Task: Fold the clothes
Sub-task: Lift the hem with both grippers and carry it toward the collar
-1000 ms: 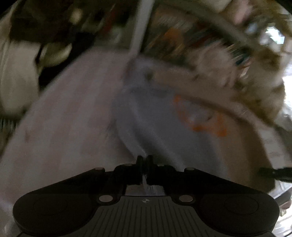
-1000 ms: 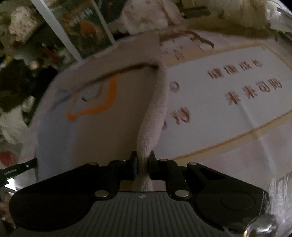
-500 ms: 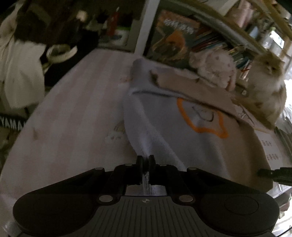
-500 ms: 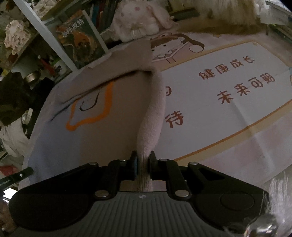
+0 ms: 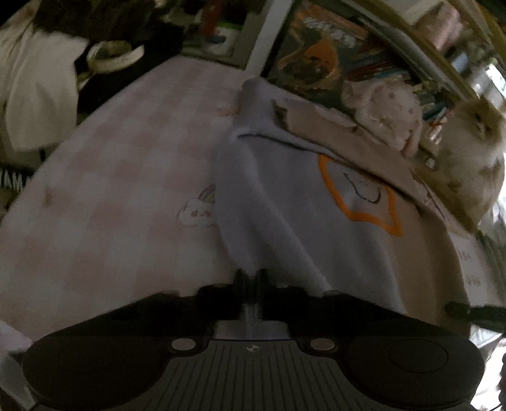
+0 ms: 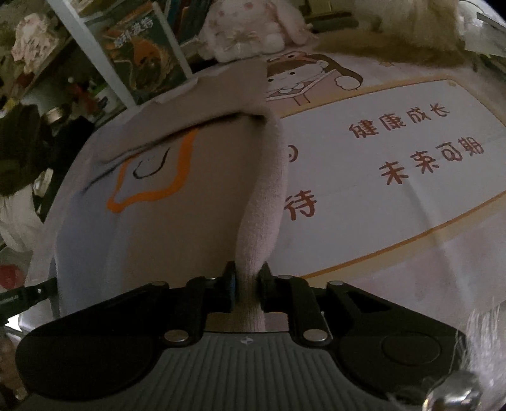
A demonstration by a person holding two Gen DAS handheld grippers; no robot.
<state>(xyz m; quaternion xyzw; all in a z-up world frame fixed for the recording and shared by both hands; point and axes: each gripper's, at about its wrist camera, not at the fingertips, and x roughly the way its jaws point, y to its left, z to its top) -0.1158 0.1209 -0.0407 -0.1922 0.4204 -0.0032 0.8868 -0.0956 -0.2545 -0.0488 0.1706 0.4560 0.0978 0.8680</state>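
A blue and tan sweater (image 5: 284, 196) with an orange-outlined patch (image 5: 360, 193) lies spread on the table. My left gripper (image 5: 251, 278) is shut on its blue hem, a thin fold of cloth pinched between the jaws. My right gripper (image 6: 248, 278) is shut on the tan edge of the same sweater (image 6: 196, 202), which rises as a thick rolled ridge from the jaws. The tan sleeve lies folded across the top of the sweater in both views. The tip of the other gripper shows at the frame edge in each view.
The table wears a pink checked cloth (image 5: 104, 189) and a printed mat with red characters (image 6: 395, 151). A plush rabbit (image 6: 249, 28) and a fluffy cat (image 5: 474, 148) sit at the far edge. A bookshelf (image 5: 373, 63) stands behind; clothes (image 5: 34, 91) hang at left.
The left gripper has rolled and sunk a little with the blue hem, so the sweater sits closer in its view. The right gripper has kept still, holding the tan edge.
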